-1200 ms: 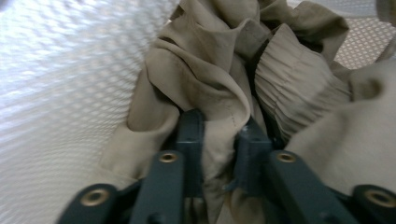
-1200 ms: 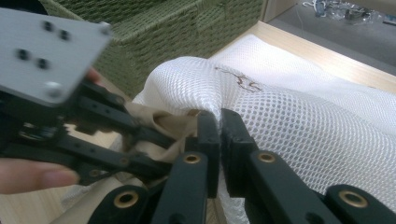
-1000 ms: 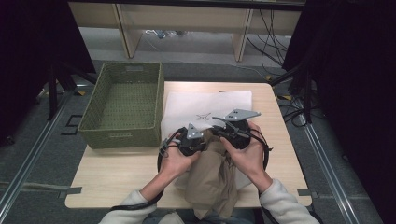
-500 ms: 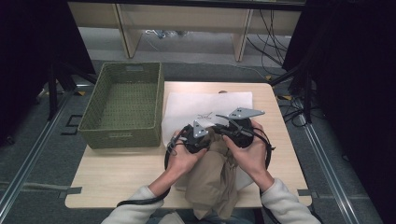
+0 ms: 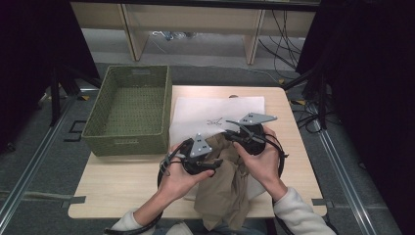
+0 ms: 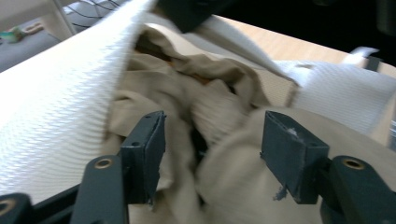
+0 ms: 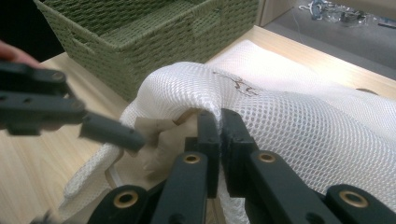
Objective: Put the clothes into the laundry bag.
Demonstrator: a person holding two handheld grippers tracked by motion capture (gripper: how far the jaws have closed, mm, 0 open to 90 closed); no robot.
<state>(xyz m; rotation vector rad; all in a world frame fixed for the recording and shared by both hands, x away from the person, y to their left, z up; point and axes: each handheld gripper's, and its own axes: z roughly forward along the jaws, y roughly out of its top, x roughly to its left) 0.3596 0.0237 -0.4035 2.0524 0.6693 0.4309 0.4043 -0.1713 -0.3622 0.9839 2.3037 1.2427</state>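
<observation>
White mesh bag [image 5: 218, 115] lies flat on the wooden table [image 5: 122, 181], right of the green woven basket [image 5: 128, 110]. High view: tan garment [image 5: 227, 188] is part-way into the bag's near opening, the rest hanging over the table's front edge. Left gripper [image 5: 215, 163] sits lower and further left than half a second ago, when it was tucked against the right gripper [image 5: 234, 138] at the opening.

Left gripper view: jaws have just been opening; they stand apart, with crumpled tan cloth between and beyond them, pads not pressing on it. Mesh arches over the cloth at upper left. Picture is blurred, so contact at the pad edges is uncertain. Judgement: one push of cloth is released, and the hand is free to take a fresh hold lower down.

Right gripper view: jaws together, clamped on the bag's upper rim, holding the mouth lifted. This shows the raised rim and the cloth under it, which the high view hides behind the hands. Left gripper's jaws show at left.
</observation>
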